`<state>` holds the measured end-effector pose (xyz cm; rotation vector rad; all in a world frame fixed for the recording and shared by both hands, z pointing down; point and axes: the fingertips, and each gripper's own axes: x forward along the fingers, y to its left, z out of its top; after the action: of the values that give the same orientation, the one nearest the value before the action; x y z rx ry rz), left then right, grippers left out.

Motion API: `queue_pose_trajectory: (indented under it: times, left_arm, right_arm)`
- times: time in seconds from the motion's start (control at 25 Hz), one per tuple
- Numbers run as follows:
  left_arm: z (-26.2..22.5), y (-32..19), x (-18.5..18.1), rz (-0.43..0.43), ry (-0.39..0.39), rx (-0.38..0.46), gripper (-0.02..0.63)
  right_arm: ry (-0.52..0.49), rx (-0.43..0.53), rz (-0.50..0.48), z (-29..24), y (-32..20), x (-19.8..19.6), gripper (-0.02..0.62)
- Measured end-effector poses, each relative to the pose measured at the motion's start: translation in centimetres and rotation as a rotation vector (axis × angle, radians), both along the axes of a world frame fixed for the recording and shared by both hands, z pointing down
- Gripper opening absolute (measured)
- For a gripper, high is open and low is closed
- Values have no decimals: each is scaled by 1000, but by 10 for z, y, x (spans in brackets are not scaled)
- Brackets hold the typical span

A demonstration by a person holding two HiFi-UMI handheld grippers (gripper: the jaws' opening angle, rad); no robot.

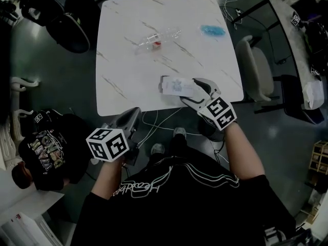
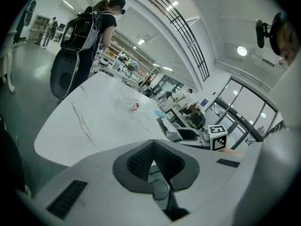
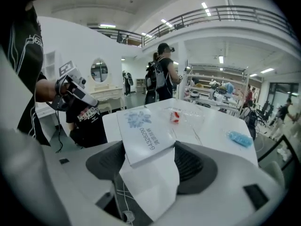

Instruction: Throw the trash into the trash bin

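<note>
My right gripper (image 1: 190, 92) (image 3: 149, 160) is shut on a flat white packet (image 1: 176, 84) (image 3: 143, 132) with a pale blue print and a row of digits, held just over the front edge of the white table (image 1: 123, 81). A clear plastic bottle (image 1: 156, 39) (image 3: 182, 115) with a red bit lies mid-table. Further back on the right lies a crumpled blue wrapper (image 1: 212, 31) (image 3: 240, 138). My left gripper (image 1: 131, 119) (image 2: 151, 160) is shut and holds nothing, below the table's front left edge. No trash bin can be made out.
A pale chair (image 1: 256, 68) stands at the table's right side. A person in a black printed shirt (image 1: 48, 147) is low at the left. Another person with a backpack (image 2: 87, 29) stands at the far left corner. Cables (image 1: 159, 119) hang under the front edge.
</note>
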<state>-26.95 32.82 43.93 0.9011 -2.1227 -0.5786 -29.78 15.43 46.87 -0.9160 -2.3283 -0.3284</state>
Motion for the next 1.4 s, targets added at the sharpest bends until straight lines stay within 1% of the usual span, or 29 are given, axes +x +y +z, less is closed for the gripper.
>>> queue_pose_trajectory:
  times: [0.24, 0.4, 0.6, 0.72, 0.88, 0.96, 1.04, 1.12, 1.24, 1.4]
  left_arm:
    - [-25, 0, 14, 49, -47, 54, 5]
    - [-40, -13, 27, 125, -80, 77, 5]
    - [-50, -37, 48, 230, -99, 98, 5]
    - [-53, -59, 58, 303, -116, 93, 5]
    - [-51, -101, 80, 434, -102, 107, 5]
    - [-50, -122, 92, 490, -108, 106, 5]
    - [-48, -144, 106, 548, -137, 85, 5]
    - [-47, -168, 124, 623, -152, 82, 5]
    - [-46, -205, 147, 726, -139, 102, 5]
    - [-44, -247, 166, 802, -114, 109, 5]
  right_arm:
    - [-114, -58, 85, -56, 14, 25, 350]
    - [-189, -73, 160, -88, 12, 49, 350]
    - [-235, -66, 269, -103, -6, 87, 350]
    - [-248, -52, 368, -106, -31, 114, 350]
    - [-239, -20, 533, -103, -78, 160, 350]
    - [-235, -11, 598, -101, -100, 181, 350]
    - [-233, -5, 655, -100, -120, 201, 350]
    - [-229, -2, 714, -97, -140, 223, 350]
    - [-224, 6, 796, -93, -168, 253, 350]
    - [-216, 7, 870, -84, -202, 281, 350]
